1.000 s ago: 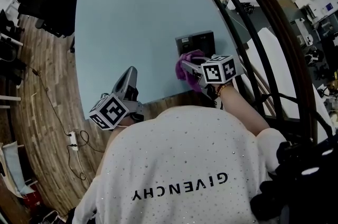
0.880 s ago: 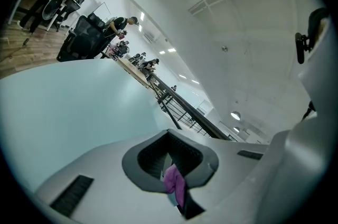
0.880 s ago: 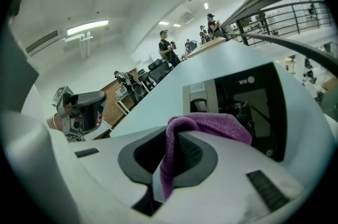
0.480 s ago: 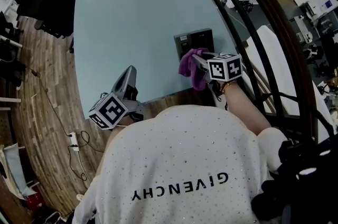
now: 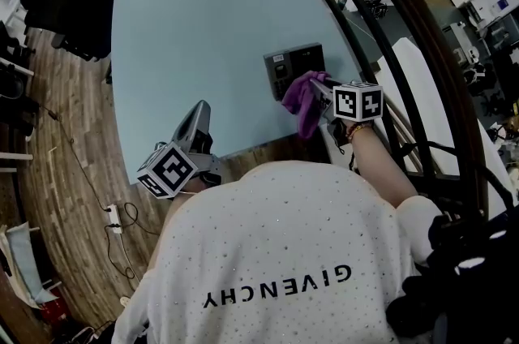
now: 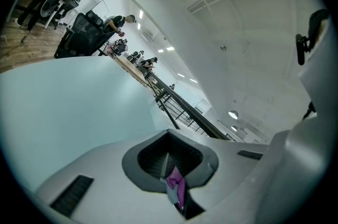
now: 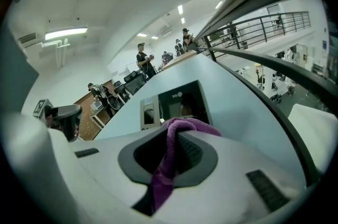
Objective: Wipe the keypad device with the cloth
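Right gripper shifted right | jaws clamp cloth at keypad device | left gripper tucked back, jaws seemingly together

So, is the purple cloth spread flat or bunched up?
Bunched up: the cloth hangs crumpled from the right claw, shut on it, by the keypad device.

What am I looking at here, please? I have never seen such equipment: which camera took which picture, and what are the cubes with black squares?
A person holds a two-jaw gripper in each hand; the marker cubes are parts of them. One picture looks down from the person's head; the other two come from cameras riding on each gripper. On the pale blue table lies a keypad device. The right gripper pinches a purple cloth right by it. The left gripper hangs apart, jaws together on a small purple scrap.
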### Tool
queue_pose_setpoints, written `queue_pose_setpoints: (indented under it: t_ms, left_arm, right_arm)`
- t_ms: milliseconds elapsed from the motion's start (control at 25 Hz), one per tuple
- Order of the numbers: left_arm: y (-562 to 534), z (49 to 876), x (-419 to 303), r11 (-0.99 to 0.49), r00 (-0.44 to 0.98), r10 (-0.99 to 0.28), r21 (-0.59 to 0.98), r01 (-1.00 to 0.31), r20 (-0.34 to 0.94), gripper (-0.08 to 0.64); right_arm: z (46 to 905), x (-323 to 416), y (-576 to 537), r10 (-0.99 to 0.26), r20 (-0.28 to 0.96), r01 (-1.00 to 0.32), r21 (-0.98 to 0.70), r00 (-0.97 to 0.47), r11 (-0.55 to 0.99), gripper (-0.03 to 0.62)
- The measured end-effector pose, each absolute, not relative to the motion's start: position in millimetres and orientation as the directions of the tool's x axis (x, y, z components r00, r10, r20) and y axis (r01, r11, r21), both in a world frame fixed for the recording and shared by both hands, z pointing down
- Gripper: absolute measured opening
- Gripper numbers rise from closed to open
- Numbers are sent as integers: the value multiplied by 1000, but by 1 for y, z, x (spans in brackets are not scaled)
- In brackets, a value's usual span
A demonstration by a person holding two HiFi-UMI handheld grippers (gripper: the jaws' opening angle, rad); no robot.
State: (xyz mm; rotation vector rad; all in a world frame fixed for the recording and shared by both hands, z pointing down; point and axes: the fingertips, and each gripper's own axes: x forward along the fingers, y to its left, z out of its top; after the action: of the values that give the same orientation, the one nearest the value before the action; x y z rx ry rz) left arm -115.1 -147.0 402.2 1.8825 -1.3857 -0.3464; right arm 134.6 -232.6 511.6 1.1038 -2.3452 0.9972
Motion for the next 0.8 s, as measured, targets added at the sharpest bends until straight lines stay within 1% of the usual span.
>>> queue_pose_setpoints:
  t_ms: [800]
  left_arm:
    - [-139,405,-123,-98,354,-908,711,-697,222,3]
  right_arm:
    - [512,171,-243,-590,590,-834,-420,-551,358,26]
